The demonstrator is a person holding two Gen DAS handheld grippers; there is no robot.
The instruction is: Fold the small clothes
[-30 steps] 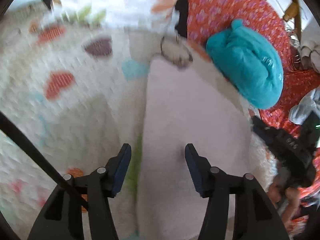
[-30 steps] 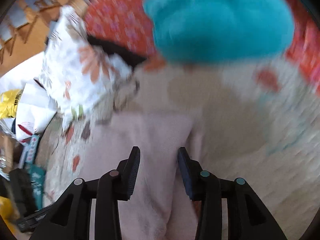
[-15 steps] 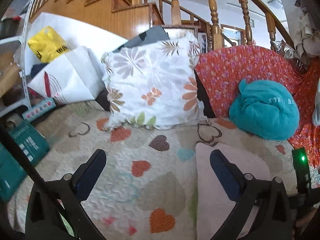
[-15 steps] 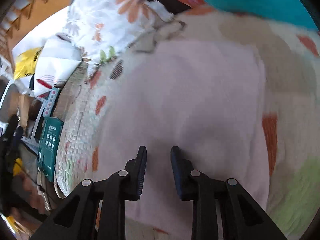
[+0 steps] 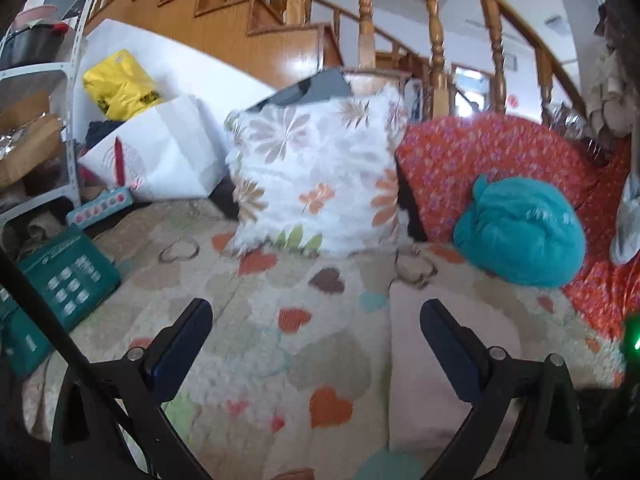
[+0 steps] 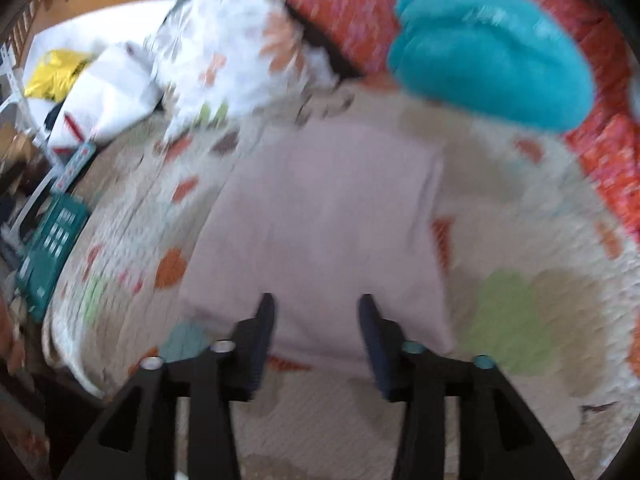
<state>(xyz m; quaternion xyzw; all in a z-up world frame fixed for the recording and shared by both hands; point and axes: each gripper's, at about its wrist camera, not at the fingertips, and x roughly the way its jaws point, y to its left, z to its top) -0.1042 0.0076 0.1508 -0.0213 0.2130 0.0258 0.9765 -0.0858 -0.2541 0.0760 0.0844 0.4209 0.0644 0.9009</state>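
A pale pink folded garment (image 6: 324, 216) lies flat on the heart-patterned quilt (image 6: 520, 304). In the left wrist view the garment (image 5: 416, 360) sits at the lower right, partly behind the right finger. My left gripper (image 5: 316, 316) is wide open and empty, raised above the quilt (image 5: 256, 320) to the garment's left. My right gripper (image 6: 316, 308) is open and empty, its fingertips over the garment's near edge.
A floral white pillow (image 5: 316, 176) and a teal plush bundle (image 5: 520, 232) lean against an orange-red cover (image 5: 460, 168) at the back. Green boxes (image 5: 60, 280), white bags and a yellow bag (image 5: 116, 84) sit at the left. Wooden stairs rise behind.
My left gripper opened wide, lifted and pulled back off the garment. My right gripper narrowed, then opened and drew back to the garment's near edge. The garment lies released.
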